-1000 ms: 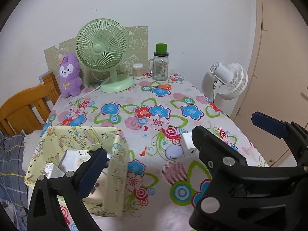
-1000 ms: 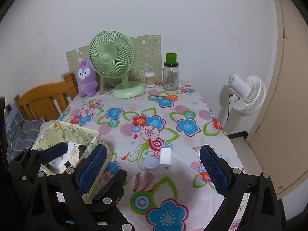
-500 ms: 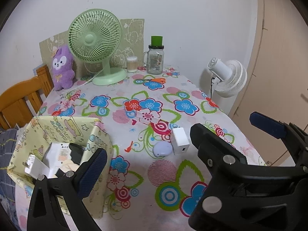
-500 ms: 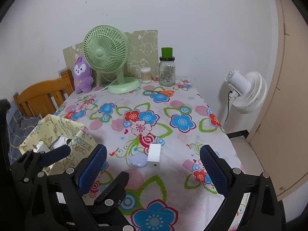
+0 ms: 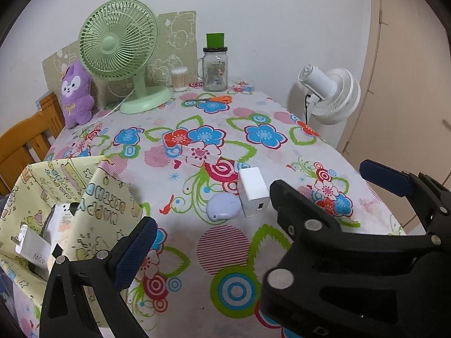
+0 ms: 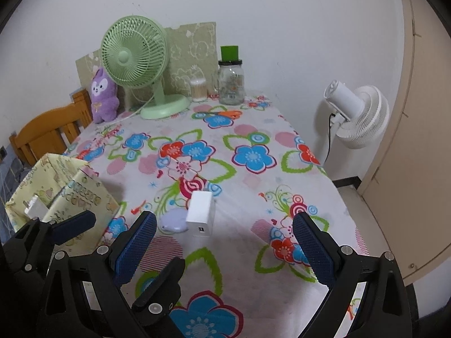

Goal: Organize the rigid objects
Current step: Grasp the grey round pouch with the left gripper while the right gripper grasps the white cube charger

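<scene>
The worktop [image 6: 282,202] under its flowered cloth fills both views; at its near left corner sits the yellow paper box [image 5: 93,197], open at the top, with a white plug-in adapter [image 5: 28,242] and other small items already inside; two loose pieces remain on the cloth near the middle, a white charger block [image 6: 200,214] and a lilac oval gadget [image 6: 174,220], touching or nearly touching side by side.

The likely trouble lies in that closeness; a grab aimed at the charger block could catch or nudge the lilac gadget too, and the smooth block could squirt out of a skewed pinch and slide on the cloth; the box walls look thin and soft, so a gripper brushing them might fold a side inward or push the box toward the worktop edge.

The right gripper [image 6: 222,250] hovers low over the near part of the worktop, pointed forward with the charger block ahead between its blue pads, jaws wide apart and empty; the left gripper [image 6: 73,226] hangs beside it on the box side, just off the box wall; its jaws are also apart and hold nothing.
</scene>
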A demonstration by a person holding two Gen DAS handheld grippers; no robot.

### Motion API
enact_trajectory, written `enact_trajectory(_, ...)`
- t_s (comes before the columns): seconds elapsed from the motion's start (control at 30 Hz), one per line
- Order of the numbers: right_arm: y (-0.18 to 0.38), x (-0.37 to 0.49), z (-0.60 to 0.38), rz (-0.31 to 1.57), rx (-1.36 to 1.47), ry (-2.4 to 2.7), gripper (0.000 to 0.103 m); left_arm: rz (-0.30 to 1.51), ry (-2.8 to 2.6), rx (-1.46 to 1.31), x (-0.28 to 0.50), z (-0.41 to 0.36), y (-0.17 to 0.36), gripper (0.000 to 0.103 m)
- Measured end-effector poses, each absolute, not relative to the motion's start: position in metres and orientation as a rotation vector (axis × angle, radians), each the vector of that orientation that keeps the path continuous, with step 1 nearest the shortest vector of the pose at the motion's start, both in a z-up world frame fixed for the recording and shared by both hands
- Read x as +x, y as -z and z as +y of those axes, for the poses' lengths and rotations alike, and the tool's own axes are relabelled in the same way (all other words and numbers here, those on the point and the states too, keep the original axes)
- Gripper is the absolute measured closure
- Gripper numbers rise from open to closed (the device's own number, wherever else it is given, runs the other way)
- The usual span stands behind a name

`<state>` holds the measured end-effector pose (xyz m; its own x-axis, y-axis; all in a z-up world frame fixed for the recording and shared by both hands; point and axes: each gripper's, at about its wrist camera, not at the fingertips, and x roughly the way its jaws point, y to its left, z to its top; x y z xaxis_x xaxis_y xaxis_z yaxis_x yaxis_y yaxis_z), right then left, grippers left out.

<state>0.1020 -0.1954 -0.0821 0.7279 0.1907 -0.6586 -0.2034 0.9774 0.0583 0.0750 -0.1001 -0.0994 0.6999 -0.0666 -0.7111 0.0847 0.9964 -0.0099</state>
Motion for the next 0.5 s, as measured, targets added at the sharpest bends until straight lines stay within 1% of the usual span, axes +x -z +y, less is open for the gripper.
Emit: enact_trajectory(0.5, 0.12, 0.129, -0.189, 0.805, 0.0, -0.232, 0.004, 0.843, 0.041, 0.003, 0.098, -0.095, 0.133, 0.0)
